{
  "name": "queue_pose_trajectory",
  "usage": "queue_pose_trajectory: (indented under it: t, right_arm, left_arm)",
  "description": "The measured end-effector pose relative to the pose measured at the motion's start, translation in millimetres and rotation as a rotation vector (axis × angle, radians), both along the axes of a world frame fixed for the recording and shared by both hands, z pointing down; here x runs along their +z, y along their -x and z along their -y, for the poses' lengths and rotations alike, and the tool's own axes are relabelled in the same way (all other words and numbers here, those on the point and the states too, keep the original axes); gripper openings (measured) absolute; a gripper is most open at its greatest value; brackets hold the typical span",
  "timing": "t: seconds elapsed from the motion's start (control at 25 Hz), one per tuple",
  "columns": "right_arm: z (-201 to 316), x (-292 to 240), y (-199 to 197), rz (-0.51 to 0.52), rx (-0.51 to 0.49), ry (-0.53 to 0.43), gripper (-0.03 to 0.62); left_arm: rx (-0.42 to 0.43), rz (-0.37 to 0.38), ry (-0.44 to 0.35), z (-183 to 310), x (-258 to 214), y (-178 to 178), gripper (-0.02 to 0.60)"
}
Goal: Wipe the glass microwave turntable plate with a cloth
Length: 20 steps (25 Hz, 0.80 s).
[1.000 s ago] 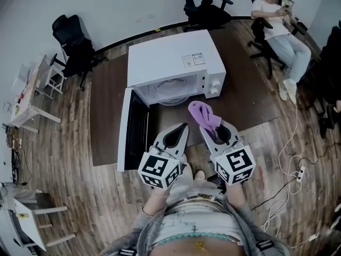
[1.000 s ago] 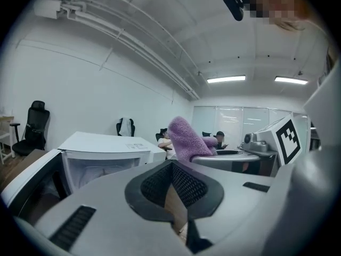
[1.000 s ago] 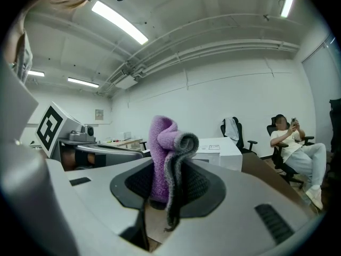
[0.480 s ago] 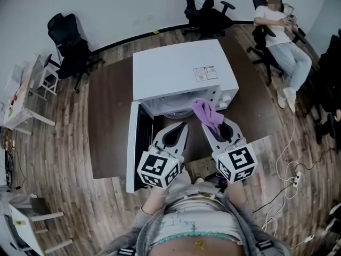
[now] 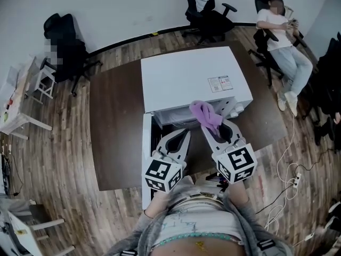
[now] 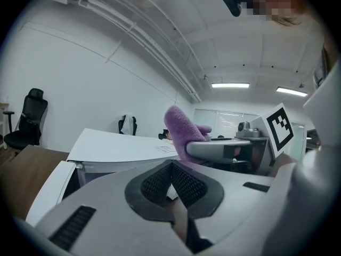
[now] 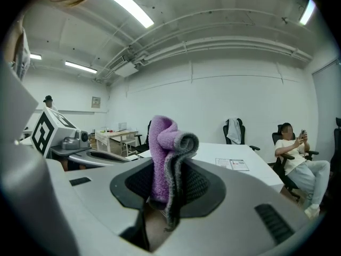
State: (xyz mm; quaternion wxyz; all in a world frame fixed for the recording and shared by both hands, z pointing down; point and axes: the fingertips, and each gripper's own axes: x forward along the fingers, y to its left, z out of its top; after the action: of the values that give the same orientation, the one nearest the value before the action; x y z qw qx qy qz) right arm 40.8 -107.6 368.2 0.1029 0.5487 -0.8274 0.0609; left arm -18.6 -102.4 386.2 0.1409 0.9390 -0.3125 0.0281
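Note:
The white microwave (image 5: 192, 81) stands on a dark table (image 5: 114, 127), its door (image 5: 147, 143) swung open to the left. The glass plate is hidden under the microwave's top. My right gripper (image 5: 206, 124) is shut on a folded purple cloth (image 5: 205, 115), which sticks up from its jaws (image 7: 162, 153) just before the oven's opening. My left gripper (image 5: 183, 136) sits beside it to the left, shut with nothing between its fingers (image 6: 171, 167). In the left gripper view the cloth (image 6: 181, 132) rises over the microwave's top (image 6: 117, 145).
A person sits on a chair at the back right (image 5: 279, 31). Black office chairs stand at the back (image 5: 205, 7) and back left (image 5: 64, 44). Cables and a power strip lie on the floor at right (image 5: 290, 164). A white desk stands at far left (image 5: 16, 105).
Both grippers have moved forward to the microwave's opening, the cloth still held in the right one. The plate, seen inside the cavity before, is now hidden beneath the oven's top.

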Motion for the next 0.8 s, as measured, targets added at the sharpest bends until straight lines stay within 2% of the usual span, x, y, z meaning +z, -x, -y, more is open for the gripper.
queue_pose_trajectory:
  t: [0.16,0.44,0.8]
  right_arm:
    - [11.7,6.1,16.0,-0.008,-0.018,0.019,0.124]
    - [27.1,4.0,27.7,0.001,-0.053,0.028,0.124]
    - [41.8,7.1,3.3,0.038,-0.123,0.029,0.124]
  left_arm:
    - [0.017,0.000,0.021,-0.2,11.4,6.6,0.009]
    - [-0.001,-0.009,0.038,5.8,15.1,17.7,0.009]
    - [-0.107,0.021,0.063,19.3,22.5,8.4,0.010]
